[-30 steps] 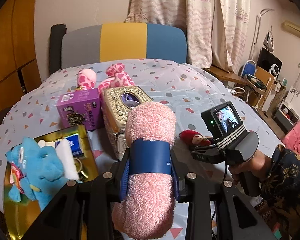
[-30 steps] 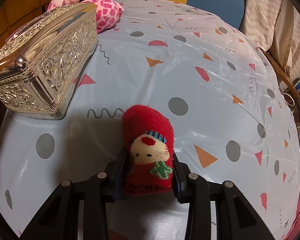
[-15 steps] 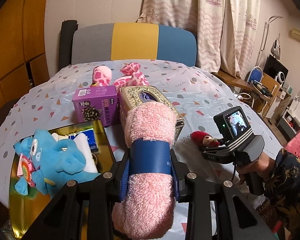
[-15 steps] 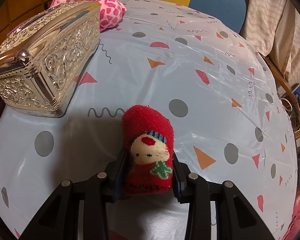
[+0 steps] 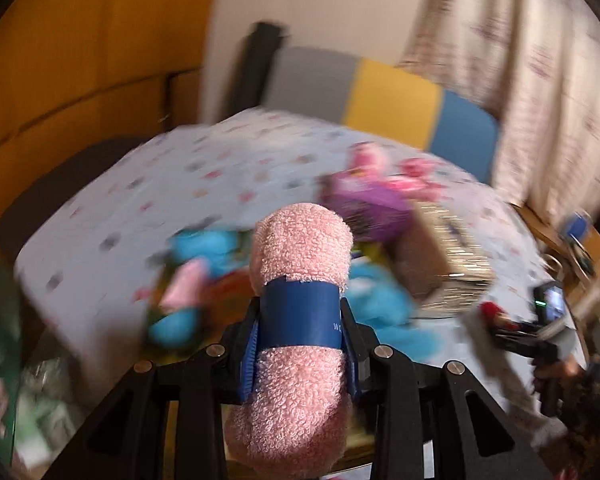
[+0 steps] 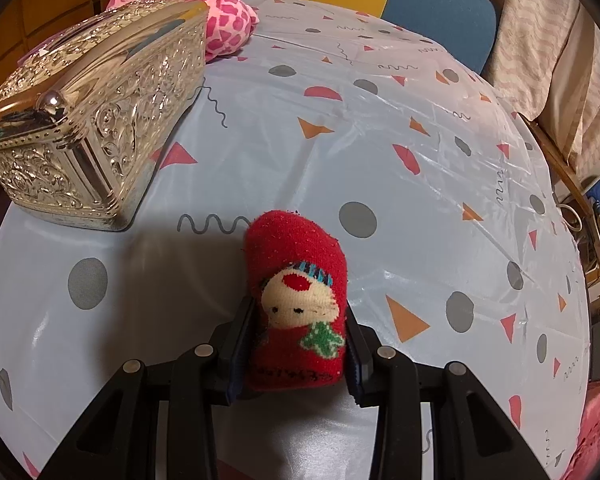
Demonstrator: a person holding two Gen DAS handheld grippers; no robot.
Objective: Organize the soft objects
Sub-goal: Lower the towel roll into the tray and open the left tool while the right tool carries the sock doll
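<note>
A: Pink roll (image 5: 300,264) of fluffy terry, blue band at its waist, fills centre frame, clamped in the left claw (image 5: 300,356).
B: And the red sock (image 6: 296,300)?
A: One, with a doll face, low centre, pinched by the right claw (image 6: 296,356).
B: Others?
A: One silver box (image 6: 88,128) upper left, one pink-spotted toy (image 6: 224,32) behind it.
B: Surface?
A: Pale confetti-print counter (image 6: 420,160); curtains upper right.

Open tablecloth (image 6: 380,152) stretches ahead and to the right of the right gripper (image 6: 298,344). The embossed metal box (image 6: 88,128) blocks the left, with a pink spotted plush (image 6: 224,28) just behind it. Ahead of the left gripper (image 5: 300,344), blurred blue plush (image 5: 380,300) and a purple box (image 5: 372,204) crowd the table.
</note>
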